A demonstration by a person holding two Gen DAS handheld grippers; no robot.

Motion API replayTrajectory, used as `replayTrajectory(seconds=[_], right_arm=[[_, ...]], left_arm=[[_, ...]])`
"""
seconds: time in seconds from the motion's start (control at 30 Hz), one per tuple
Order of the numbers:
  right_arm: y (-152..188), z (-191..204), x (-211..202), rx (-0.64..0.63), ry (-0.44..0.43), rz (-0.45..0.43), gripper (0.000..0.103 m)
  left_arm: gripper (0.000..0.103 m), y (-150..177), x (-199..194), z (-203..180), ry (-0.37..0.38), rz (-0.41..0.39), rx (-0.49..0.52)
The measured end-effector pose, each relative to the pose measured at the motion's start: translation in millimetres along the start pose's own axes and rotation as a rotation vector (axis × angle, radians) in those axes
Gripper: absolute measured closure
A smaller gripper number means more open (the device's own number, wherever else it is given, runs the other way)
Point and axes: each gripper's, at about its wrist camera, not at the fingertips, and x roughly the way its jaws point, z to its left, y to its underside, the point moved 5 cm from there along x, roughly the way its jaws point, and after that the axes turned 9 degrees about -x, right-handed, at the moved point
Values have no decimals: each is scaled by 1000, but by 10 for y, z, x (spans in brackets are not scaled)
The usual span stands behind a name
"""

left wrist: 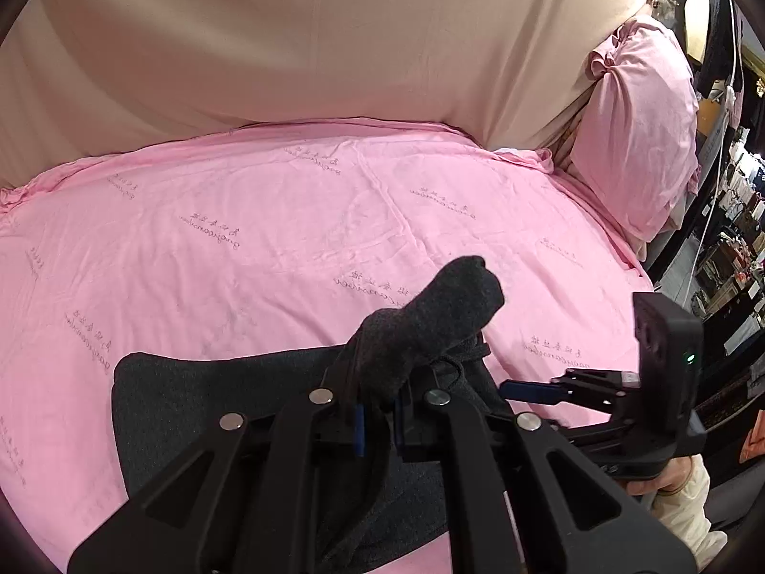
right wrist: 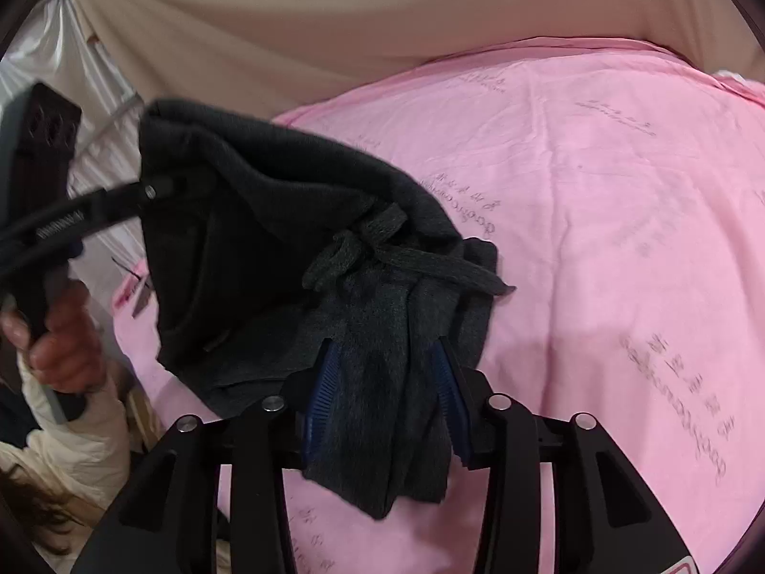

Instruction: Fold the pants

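Left wrist view: the left gripper [left wrist: 377, 423] is clenched on a bunched fold of the dark grey knit pants [left wrist: 201, 411]. The gathered cloth rises in a soft roll beyond the fingertips, while the rest of the garment lies flat on the pink bedsheet [left wrist: 287, 220], below and to the left of the tool. The right gripper [left wrist: 540, 390] is visible at the right edge, just beside the drawstring end of the garment; from this view its hold cannot be confirmed. A pink pillow [left wrist: 640, 134] stands well apart, at the head of the bed.

Right wrist view: the right gripper [right wrist: 385, 378] has its blue pads [right wrist: 320, 382] set apart with a thick wad of pants [right wrist: 267, 220] between them. The pads appear to press on the fabric, though blur makes contact uncertain. The knotted drawstring [right wrist: 377, 251] lies just beyond the fingertips. The left gripper [right wrist: 158, 189] holds the far edge, keeping the cloth raised between the two tools.

Handling: the knit is light, limp and non-slippery; it sags wherever unsupported. Take hold at the waistband corners or hems, not mid-panel.
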Motion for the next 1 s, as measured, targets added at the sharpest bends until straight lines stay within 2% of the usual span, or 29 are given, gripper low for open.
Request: replayTrajectory(seconds=[0.1, 0.23, 0.37, 0.43, 0.5, 0.6, 0.67, 0.7, 0.73, 0.77, 0.83, 0.9, 0.97, 1.0], right_arm=[[-31, 25, 108, -34, 16, 18, 59], [40, -107, 203, 4, 52, 57, 59], [39, 40, -172, 2, 14, -64, 59], [-21, 156, -253, -36, -13, -80, 59], [-83, 187, -188, -65, 1, -63, 59], [-84, 65, 116, -59, 37, 29, 59], [-62, 9, 316, -36, 25, 70, 59], [-54, -13, 367, -10, -1, 63, 59], [-69, -5, 375, 5, -26, 60, 65], [-111, 37, 349, 12, -50, 66, 97], [-280, 177, 95, -25, -70, -17, 97], [-443, 322, -223, -84, -42, -104, 98], [-454, 261, -258, -108, -33, -130, 98], [-386, 103, -113, -88, 9, -90, 98]], left_arm=[[96, -20, -63, -28, 5, -8, 8], [96, -22, -131, -36, 7, -18, 16], [96, -11, -116, -7, 12, -14, 10], [96, -8, -102, -9, 17, -9, 13], [96, 2, -85, -27, 17, -9, 14], [96, 25, -84, -57, 20, -7, 15], [96, 44, -89, -64, 21, -3, 18], [96, 55, -84, -67, 22, 2, 22], [96, 67, -76, -71, 19, 5, 27], [96, 74, -72, -77, 12, 6, 35], [96, 71, -105, -104, 12, 0, 41], [96, 54, -226, -172, 39, -28, 49], [96, 53, -320, -241, 64, -50, 62], [96, 62, -320, -272, 66, -49, 70]])
